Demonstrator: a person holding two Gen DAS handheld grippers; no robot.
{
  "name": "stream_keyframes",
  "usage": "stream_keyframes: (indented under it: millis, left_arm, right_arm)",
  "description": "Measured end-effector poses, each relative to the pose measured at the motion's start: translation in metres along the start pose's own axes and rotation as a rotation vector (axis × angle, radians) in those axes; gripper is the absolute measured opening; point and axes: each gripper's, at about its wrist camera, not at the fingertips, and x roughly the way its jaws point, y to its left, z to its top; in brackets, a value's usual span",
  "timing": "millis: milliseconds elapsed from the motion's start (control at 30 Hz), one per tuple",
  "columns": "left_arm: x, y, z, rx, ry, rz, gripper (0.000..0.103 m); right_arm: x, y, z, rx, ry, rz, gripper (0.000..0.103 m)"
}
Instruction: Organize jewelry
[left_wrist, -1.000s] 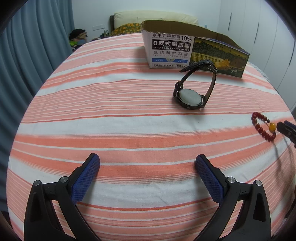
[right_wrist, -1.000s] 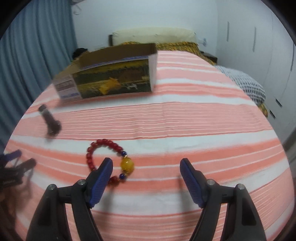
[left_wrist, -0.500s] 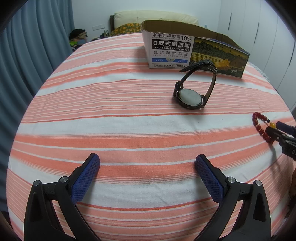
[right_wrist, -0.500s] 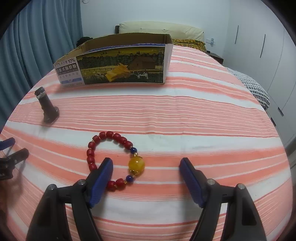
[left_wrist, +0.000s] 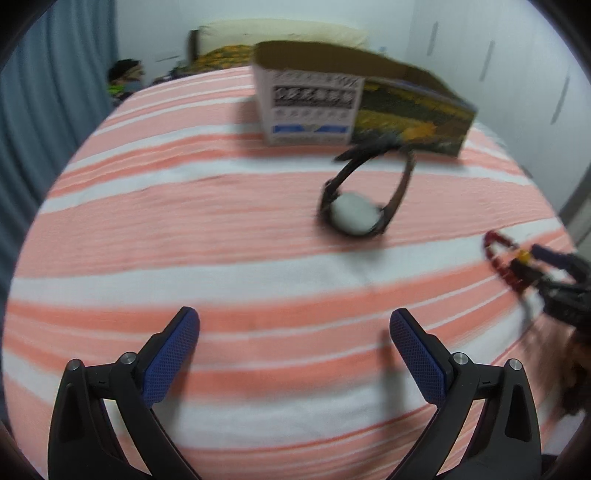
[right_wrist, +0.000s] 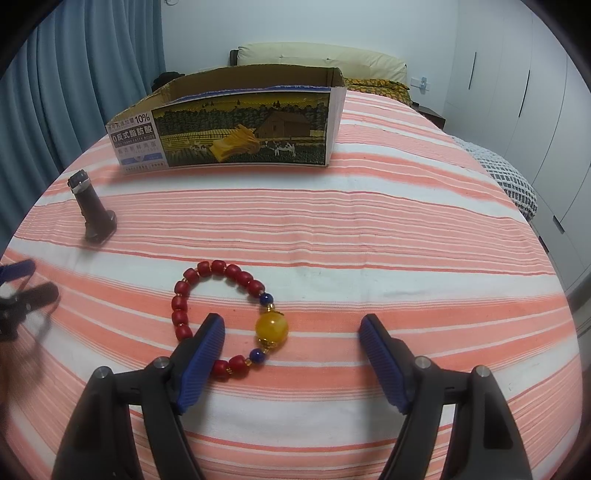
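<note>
One bracelet (right_wrist: 225, 314), one watch (left_wrist: 364, 195), one box (right_wrist: 236, 125).

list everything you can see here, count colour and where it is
bead bracelet: one, red beads with one yellow bead and two blue ones, flat on the bedspread; the right gripper's left finger is over its near side
watch: one, dark strap, pale face, on the bedspread in front of the box
cardboard box: one, open top, printed farm picture, further back on the bed
bedspread: one, orange and white stripes
pillow: one, cream, at the head of the bed
curtain: blue, left side
wardrobe: white doors, right side
left gripper: black with blue pads, jaws open, nothing between them
right gripper: same colours, jaws open around the yellow bead
</note>
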Motion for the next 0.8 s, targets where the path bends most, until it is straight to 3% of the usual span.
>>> stream_keyframes:
  millis: [100,233,433,533,567,667,800]
  left_arm:
    - [0.01,-0.007,0.012,0.046,0.013,-0.111,0.102]
    - [0.029,-0.028,0.028,0.16,0.021,-0.032,0.102]
    - [0.045,-0.036,0.047,0.171,0.004,-0.038,0.101]
    - [0.046,-0.036,0.051,0.18,-0.019,-0.033,0.072]
    - [0.044,-0.036,0.051,0.184,-0.031,-0.05,0.054]
    - [0.039,-0.032,0.049,0.159,-0.041,-0.066,0.052]
    - [0.029,-0.025,0.039,0.108,-0.05,-0.031,0.052]
  right_arm:
    - [0.0,0.0,0.0,0.0,0.0,0.0,0.078]
    - [0.0,0.0,0.0,0.0,0.0,0.0,0.078]
    - [0.0,0.0,0.0,0.0,0.0,-0.001,0.078]
    - [0.0,0.0,0.0,0.0,0.001,-0.001,0.078]
    - [0.0,0.0,0.0,0.0,0.001,-0.001,0.078]
    - [0.0,0.0,0.0,0.003,0.001,0.004,0.078]
    - [-0.005,-0.011,-0.002,0.044,-0.011,0.083,0.082]
